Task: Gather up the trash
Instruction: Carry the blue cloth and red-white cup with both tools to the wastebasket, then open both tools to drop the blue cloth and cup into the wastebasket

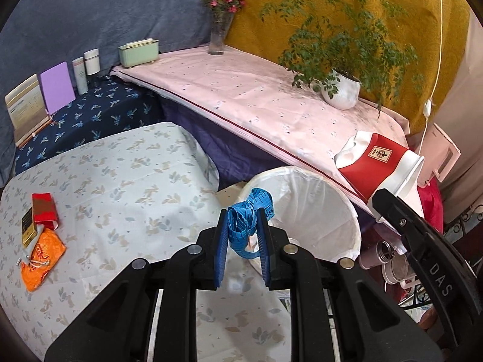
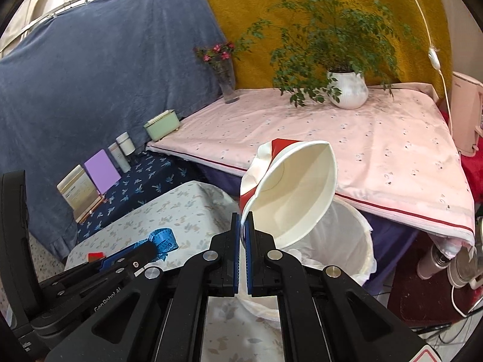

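Tape (image 1: pixel 250 217), blue and coiled, sits pinched in left hand-held gripper (image 1: pixel 243 232); right hand-held gripper (image 2: pixel 241 235) pinches crumpled paper cup (image 2: pixel 289 193).

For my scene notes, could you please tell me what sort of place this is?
Probably a home room, makeshift: tables draped in bedsheets, blankets hung as a backdrop, a potted plant, a flower vase, and a lined bin on the floor.

Potted plant (image 2: pixel 347 90) in white pot stood on pink-clothed table (image 2: pixel 302 138), toward one o'clock. Glass vase of pink flowers (image 2: pixel 225 69) at eleven, at table's far corner. Mint-green box (image 2: pixel 161 125), two white bottles (image 1: pixel 87 68), purple card (image 2: pixel 102 171) lined blue curtain (image 2: pixel 105 69) at ten o'clock.
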